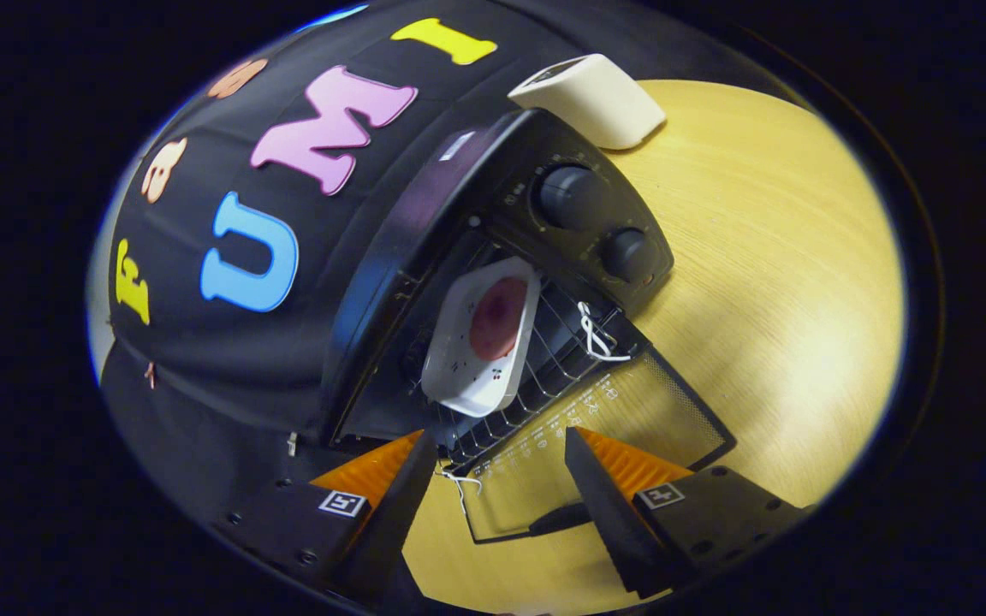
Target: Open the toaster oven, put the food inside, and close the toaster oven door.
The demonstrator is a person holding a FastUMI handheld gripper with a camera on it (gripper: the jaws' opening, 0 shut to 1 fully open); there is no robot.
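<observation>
Toaster oven stands open on the bench, its door down; the food dish sits on the rack inside. My fingers hang wide and empty over the door, likely to shut it.

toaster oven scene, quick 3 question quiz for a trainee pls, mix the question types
1. True or false: the toaster oven door is shut.
2. Where is the white dish of food? A) on the table B) on the rack inside the oven C) between the tool's fingers
3. Fill in: the tool is ____ and holds nothing.

Key: 1 false, the door is down and open; 2 B; 3 open.
</observation>
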